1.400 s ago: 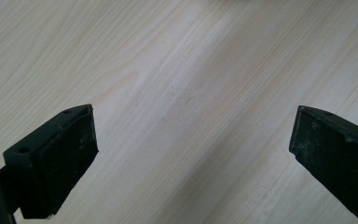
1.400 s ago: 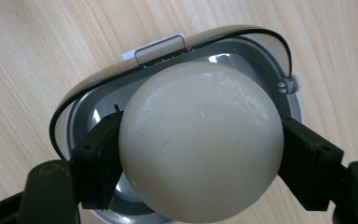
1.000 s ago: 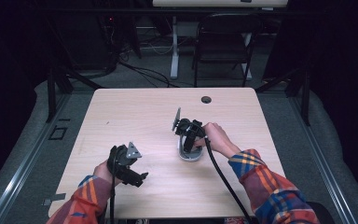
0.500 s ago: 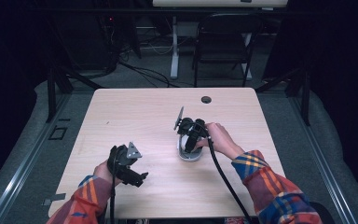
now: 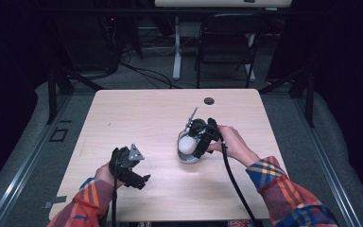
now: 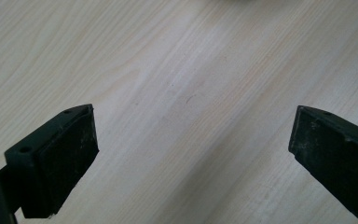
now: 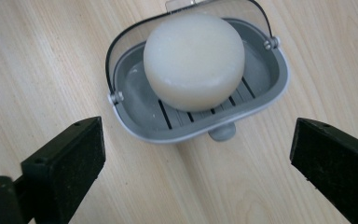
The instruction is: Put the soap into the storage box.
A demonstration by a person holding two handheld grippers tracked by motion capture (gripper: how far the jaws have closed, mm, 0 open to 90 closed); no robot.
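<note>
A round white soap bar (image 7: 193, 60) lies in a grey soap dish (image 7: 186, 133) whose clear hinged lid (image 7: 135, 39) stands tipped back. The dish (image 5: 188, 159) sits right of the table's middle. My right gripper (image 7: 200, 172) hovers just above the dish and soap (image 5: 187, 144), pointing down at them. Its jaws have just been opening and now stand wide, with nothing between the pads. My left gripper (image 5: 139, 181) rests near the front left, open over bare wood (image 6: 191, 158), well apart from the dish.
A small black grommet (image 5: 209, 100) sits near the table's far edge. A dark chair (image 5: 224, 47) and desk legs stand beyond the table. The right gripper's black cable (image 5: 234, 182) trails toward the front edge.
My right gripper has risen off the dish and drawn slightly right, and its jaws have opened. The soap now shows uncovered in the dish. The left hand has stayed put.
</note>
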